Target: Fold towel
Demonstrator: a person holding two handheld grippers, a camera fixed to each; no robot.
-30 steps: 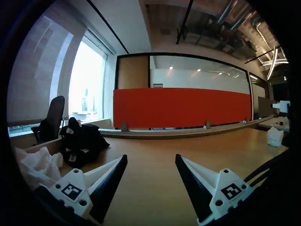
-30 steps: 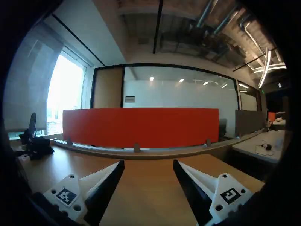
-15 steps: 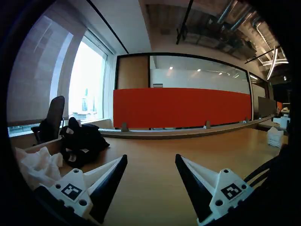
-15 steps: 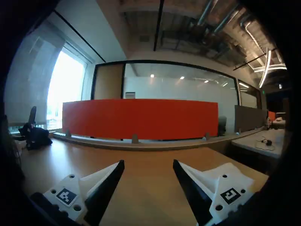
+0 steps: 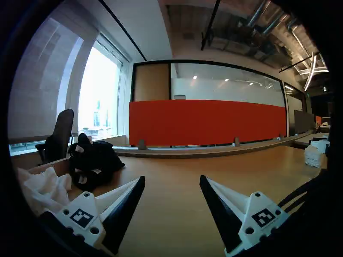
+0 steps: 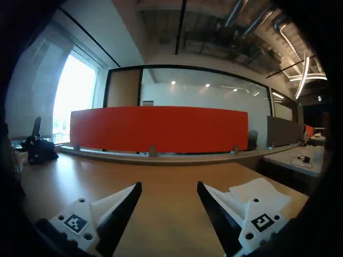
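A smooth wooden surface (image 6: 85, 171) is running up to a matte orange divider (image 6: 158, 128). The left claw (image 5: 171, 177) and right claw (image 6: 168, 183) are gaping wide, gripping nothing, their white fingers wearing square black-and-white markers. A flat white towel (image 6: 261, 192) is lying just beside the right claw.

Your counter (image 6: 128, 175) looks like smooth wood with a soft sheen, the towel (image 6: 262, 191) near its right edge is matt white cloth, and the fingers of your right gripper (image 6: 168, 183) are matt white plastic faced in black.
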